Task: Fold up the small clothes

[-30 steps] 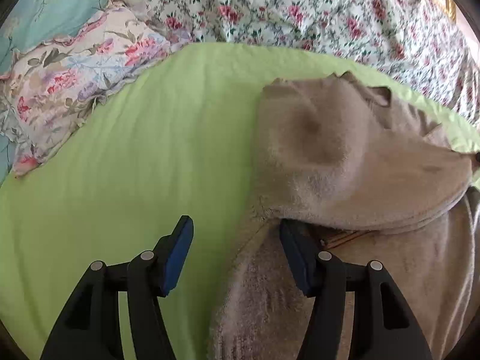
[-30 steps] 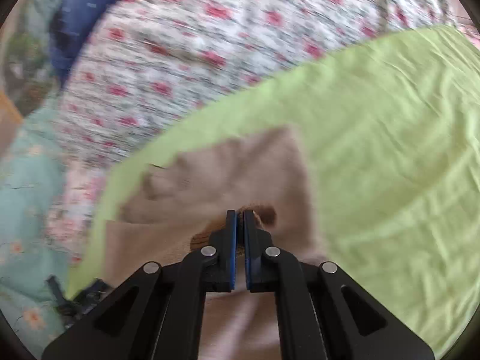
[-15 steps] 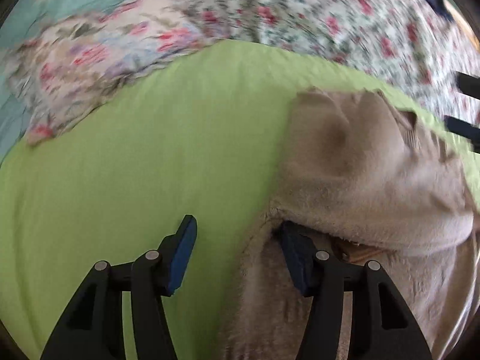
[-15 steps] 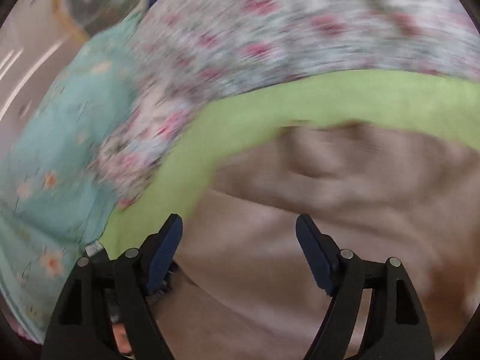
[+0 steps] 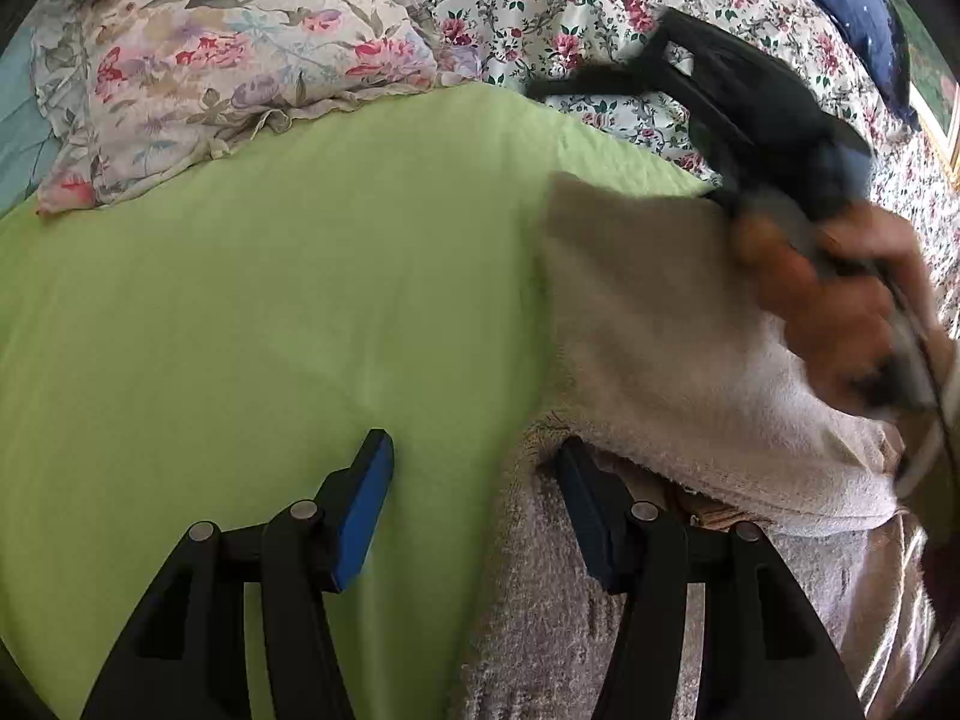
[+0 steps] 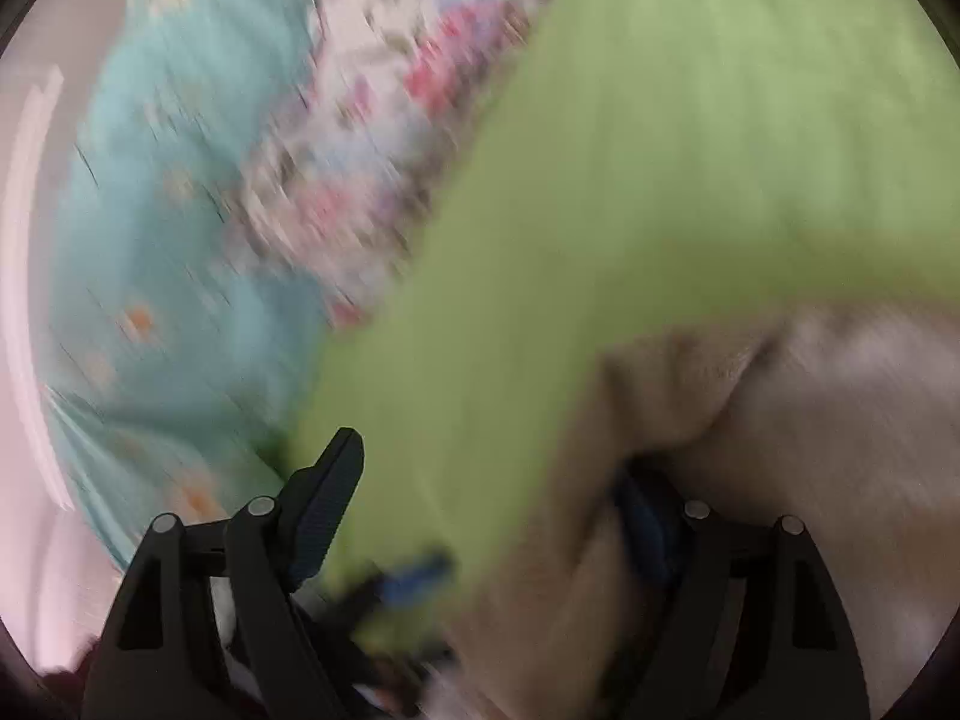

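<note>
- The left gripper (image 5: 474, 504) is spread wide, grasping nothing. Its left blue pad hangs over the green sheet (image 5: 270, 300); its right pad sits against the near edge of the beige fleece garment (image 5: 660, 324), tucked just under the folded-over flap.
- The beige fleece garment lies on the right side of the green sheet. An upper layer is folded across a lower layer, and a thin strip of tan lining shows in the seam between the two, just right of the gripper's right pad.
- In the left wrist view, the person's right hand (image 5: 840, 300) is blurred over the far right part of the garment, wrapped around the black body of the right gripper (image 5: 750, 108), which reaches toward the far side over the floral bedspread (image 5: 570, 0).
- In the right wrist view, heavily blurred, the right gripper (image 6: 498, 516) is released, its fingers wide apart. Its left finger (image 6: 327, 504) hangs over the edge of the green sheet (image 6: 690, 150), and its right finger is partly hidden behind a fold of the beige fleece garment (image 6: 810, 420).
- A floral pillow (image 5: 210, 66) lies at the far left, touching the far edge of the green sheet, with turquoise bedding (image 6: 180, 210) beyond it.
- A dark blue cloth (image 5: 864, 6) sits at the far right on the floral bedspread.
</note>
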### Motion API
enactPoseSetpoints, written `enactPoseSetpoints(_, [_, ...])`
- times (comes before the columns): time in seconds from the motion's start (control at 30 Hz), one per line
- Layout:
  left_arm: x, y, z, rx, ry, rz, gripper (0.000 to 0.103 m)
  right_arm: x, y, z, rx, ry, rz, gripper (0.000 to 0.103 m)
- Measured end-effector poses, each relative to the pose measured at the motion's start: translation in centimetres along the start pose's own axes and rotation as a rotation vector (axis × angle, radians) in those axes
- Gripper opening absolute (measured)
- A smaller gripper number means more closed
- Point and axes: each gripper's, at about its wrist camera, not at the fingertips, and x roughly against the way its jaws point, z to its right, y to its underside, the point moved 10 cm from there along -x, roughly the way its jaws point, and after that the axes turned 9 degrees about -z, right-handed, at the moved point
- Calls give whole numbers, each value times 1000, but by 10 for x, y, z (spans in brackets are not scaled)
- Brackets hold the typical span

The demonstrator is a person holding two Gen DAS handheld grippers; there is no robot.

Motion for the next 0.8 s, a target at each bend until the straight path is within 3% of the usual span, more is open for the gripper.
enactPoseSetpoints(0.1, [3, 1, -3, 21, 34, 3, 58, -9, -22, 9, -59, 8, 74, 81])
enactPoseSetpoints(0.2, [7, 2, -4, 40, 87, 0, 58, -3, -17, 13, -67, 52, 112, 81])
enactPoseSetpoints(0.37, [22, 2, -8, 23, 121, -29, 56, 71, 23, 15, 20, 264, 226, 80])
enactPoseSetpoints(0.53, [35, -24, 8, -33, 112, 1, 56, 196, 106, 46, -28, 483, 408, 80])
enactPoseSetpoints(0.67, [29, -44, 28, -129, 17, 24, 56, 295, 194, 100, -201, 687, 561, 80])
enactPoseSetpoints(0.8, [8, -54, 36, -148, -30, 5, 56, 324, 255, 137, -340, 739, 576, 71])
